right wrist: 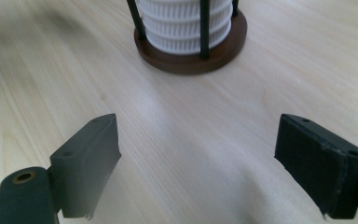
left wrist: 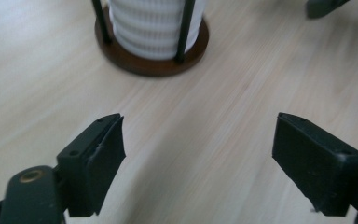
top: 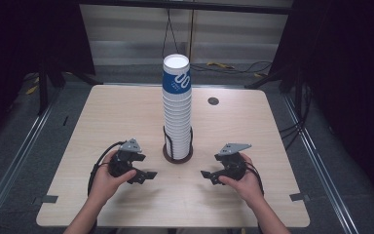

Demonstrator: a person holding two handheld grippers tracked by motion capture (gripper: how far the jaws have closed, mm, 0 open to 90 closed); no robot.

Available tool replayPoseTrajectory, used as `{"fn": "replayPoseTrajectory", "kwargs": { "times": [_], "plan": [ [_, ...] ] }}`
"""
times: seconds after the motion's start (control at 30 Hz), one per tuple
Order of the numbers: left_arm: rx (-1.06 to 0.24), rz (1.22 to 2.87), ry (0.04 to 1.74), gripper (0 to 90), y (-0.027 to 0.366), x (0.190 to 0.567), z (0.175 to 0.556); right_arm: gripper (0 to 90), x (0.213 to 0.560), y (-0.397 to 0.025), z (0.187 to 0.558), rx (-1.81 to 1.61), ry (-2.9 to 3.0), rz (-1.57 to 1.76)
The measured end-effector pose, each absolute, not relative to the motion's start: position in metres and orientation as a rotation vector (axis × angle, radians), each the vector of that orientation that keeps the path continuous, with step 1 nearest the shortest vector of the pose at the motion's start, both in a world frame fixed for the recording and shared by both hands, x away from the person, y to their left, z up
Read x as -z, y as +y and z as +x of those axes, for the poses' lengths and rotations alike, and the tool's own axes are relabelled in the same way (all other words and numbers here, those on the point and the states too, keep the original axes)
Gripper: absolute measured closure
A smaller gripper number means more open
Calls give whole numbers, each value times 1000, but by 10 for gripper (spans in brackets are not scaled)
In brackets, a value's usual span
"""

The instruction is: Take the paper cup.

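1. High view: a tall cup stack stands in a round brown holder near the middle of the tabletop. Its top cup carries a blue band. The left tongs sit at about 8 o'clock from the holder and the right tongs at about 4 o'clock. Each is held in a hand, with the tips turned inward toward each other. A small dark disc lies at 1 o'clock from the stack.

2. Left gripper view: the left tongs are spread wide over bare wood, holding nothing. The holder with the ribbed white cups lies at 11 o'clock, well apart.

3. Right gripper view: the right tongs are also wide and empty. The holder and cups are at 12 o'clock, black rods rising around the stack.
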State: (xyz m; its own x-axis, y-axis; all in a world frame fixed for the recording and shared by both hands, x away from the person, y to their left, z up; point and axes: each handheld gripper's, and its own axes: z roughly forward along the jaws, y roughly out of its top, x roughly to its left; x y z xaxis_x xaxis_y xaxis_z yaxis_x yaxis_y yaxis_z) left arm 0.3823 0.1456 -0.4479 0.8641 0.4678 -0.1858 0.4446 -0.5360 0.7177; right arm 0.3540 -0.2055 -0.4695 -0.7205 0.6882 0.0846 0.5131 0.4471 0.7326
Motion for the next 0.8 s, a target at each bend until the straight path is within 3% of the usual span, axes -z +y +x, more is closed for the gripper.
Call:
{"fn": "replayPoseTrajectory", "kwargs": {
  "times": [0.3, 0.8],
  "plan": [
    [-65, 2190, 612, 159, 144, 405, 392, 131, 435, -203, 360, -1146, 2486, 988],
    [-60, 2160, 608, 158, 137, 387, 400, 131, 361, -183, 376, -1214, 2505, 872]
  ]
}}
